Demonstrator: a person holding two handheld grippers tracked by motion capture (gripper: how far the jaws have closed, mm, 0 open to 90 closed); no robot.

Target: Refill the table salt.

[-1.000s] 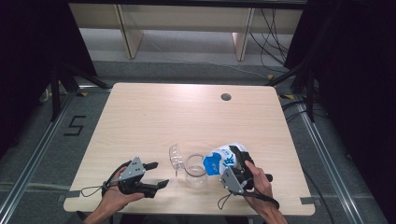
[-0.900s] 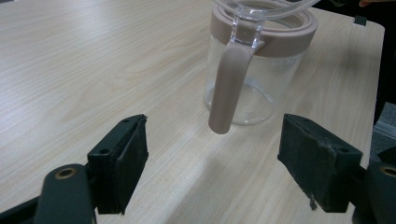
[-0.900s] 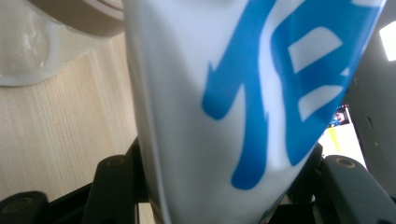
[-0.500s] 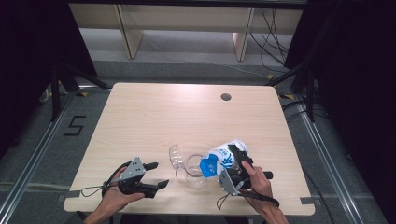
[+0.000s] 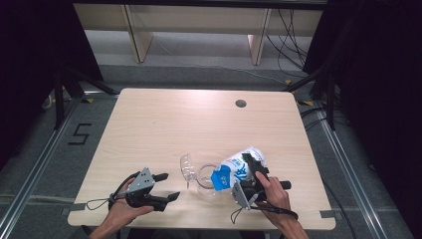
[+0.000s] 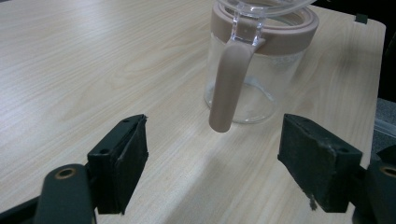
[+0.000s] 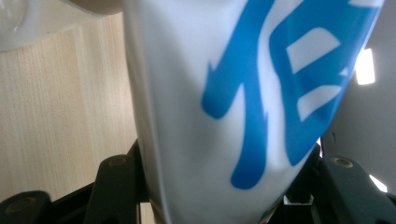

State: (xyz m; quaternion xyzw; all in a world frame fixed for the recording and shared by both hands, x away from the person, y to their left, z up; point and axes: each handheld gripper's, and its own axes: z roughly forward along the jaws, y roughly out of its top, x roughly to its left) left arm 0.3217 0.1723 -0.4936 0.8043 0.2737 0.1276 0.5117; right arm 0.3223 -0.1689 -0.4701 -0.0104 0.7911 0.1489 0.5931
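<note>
The right gripper (image 5: 249,172) clamps a tilted carton (image 5: 238,169), pouring into the pitcher (image 5: 205,180). At eight o'clock, the left gripper (image 5: 166,186) waits open. Next: tip further, steadily.

Light wood surface (image 5: 164,129) with a round dark hole (image 5: 241,103) near its far right corner. Grey floor (image 5: 45,164) bears a marked "5" (image 5: 79,134). Cables (image 5: 286,30) trail behind.
</note>
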